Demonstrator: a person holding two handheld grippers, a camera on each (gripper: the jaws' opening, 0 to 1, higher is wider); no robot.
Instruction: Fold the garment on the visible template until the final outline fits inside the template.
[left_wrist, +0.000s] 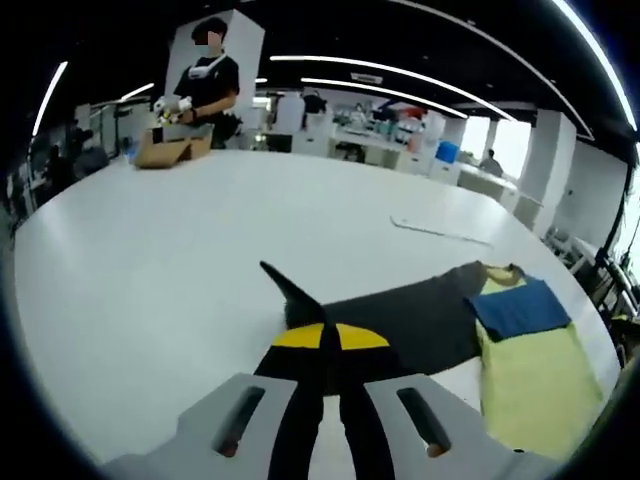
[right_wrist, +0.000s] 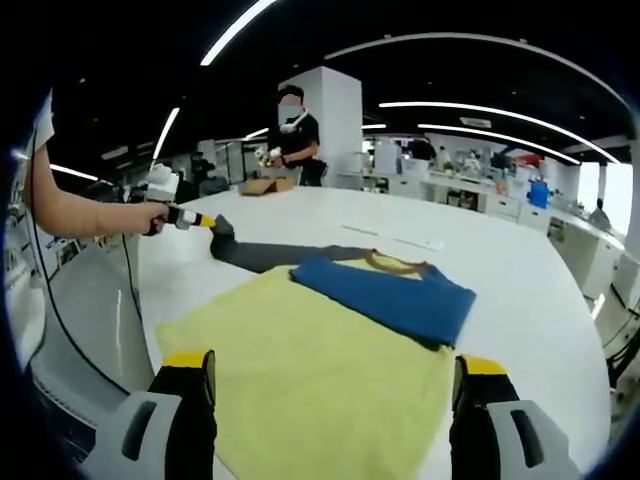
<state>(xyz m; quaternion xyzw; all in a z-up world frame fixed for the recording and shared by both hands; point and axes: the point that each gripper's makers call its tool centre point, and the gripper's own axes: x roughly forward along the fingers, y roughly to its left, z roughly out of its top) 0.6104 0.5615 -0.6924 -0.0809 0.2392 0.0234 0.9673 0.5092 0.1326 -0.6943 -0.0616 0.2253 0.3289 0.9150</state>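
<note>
A yellow garment (right_wrist: 300, 370) lies flat on the white table (right_wrist: 520, 290), its blue sleeve (right_wrist: 385, 290) folded across the chest below the mustard collar (right_wrist: 385, 262). Its dark grey sleeve (left_wrist: 400, 315) stretches out sideways, and my left gripper (left_wrist: 325, 345) is shut on the sleeve's tip. In the right gripper view the left gripper (right_wrist: 205, 221) holds that sleeve end (right_wrist: 222, 230) just above the table. My right gripper (right_wrist: 335, 368) stands open, its jaws wide apart over the garment's near hem, with nothing between them. In the left gripper view the yellow body (left_wrist: 535, 380) and blue sleeve (left_wrist: 520, 308) sit at the right.
A thin pale line (left_wrist: 440, 232) lies on the table beyond the garment. A person (left_wrist: 205, 85) stands at the far edge by a cardboard box (left_wrist: 170, 150). A bare forearm (right_wrist: 85, 212) holds the left gripper. The table's near edge (right_wrist: 150, 330) runs by the garment.
</note>
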